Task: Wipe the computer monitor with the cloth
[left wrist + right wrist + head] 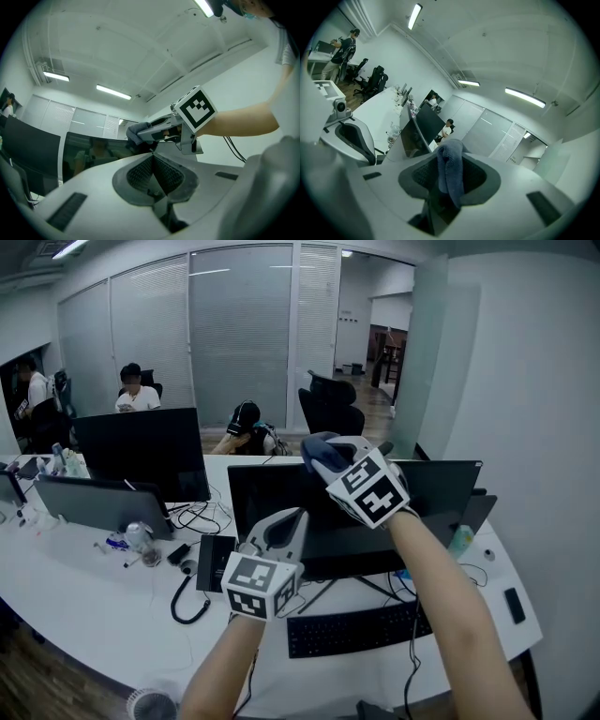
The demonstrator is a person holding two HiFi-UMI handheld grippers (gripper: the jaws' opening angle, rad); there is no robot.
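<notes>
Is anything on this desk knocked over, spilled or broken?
Nothing stands out. The monitor stands upright, the keyboard lies flat before it, and the cloth is pinched in the right gripper near the monitor's top edge. Only a black cable loops loosely on the desk left of the keyboard.

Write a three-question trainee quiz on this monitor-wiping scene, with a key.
1. True or false: the left hand-held gripper is shut on nothing.
2. What does the right hand-held gripper hold? A. sponge B. cloth C. mug
3. Fill in: the held cloth is near the ____ edge of the monitor.

Key: 1 true; 2 B; 3 top.
</notes>
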